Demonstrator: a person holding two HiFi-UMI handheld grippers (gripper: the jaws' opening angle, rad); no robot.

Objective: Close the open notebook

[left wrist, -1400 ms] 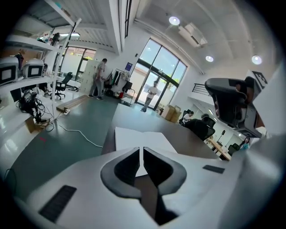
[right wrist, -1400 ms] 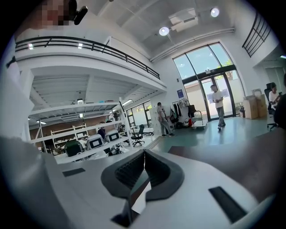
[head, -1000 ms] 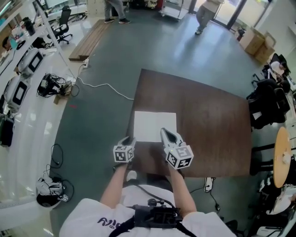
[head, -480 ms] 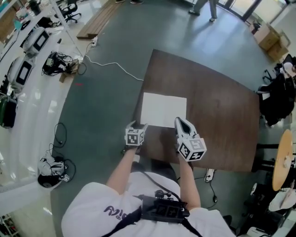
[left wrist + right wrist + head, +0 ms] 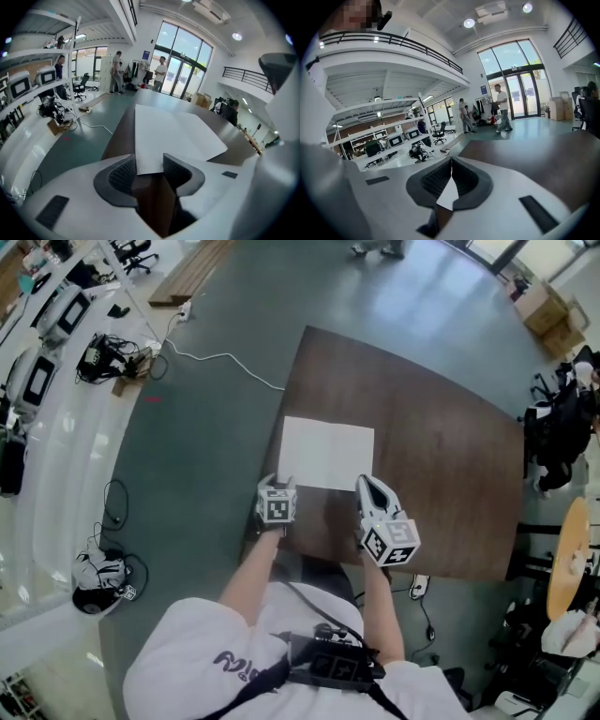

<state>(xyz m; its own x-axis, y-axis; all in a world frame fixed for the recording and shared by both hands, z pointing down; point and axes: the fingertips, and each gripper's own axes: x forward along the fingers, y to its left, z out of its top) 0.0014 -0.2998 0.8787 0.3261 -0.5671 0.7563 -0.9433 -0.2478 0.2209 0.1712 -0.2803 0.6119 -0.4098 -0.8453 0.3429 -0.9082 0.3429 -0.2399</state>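
Bare dark tabletop (image 5: 441,456) open right of and beyond the flat white notebook (image 5: 326,454)

Dark brown wooden surface (image 5: 441,474) on a grey floor (image 5: 197,446), 1 white notebook (image 5: 326,454) lying open and flat on it, near the front left edge

Bright daylight pours through tall windows (image 5: 511,77), and the fisheye edges bend and darken.

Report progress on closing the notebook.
Done: nothing; the white paper notebook lies open, flat on the dark brown table. In hand: left gripper, jaws apart and just closing, straddles its near edge; right gripper is shut at its corner. Remaining: folding it shut.
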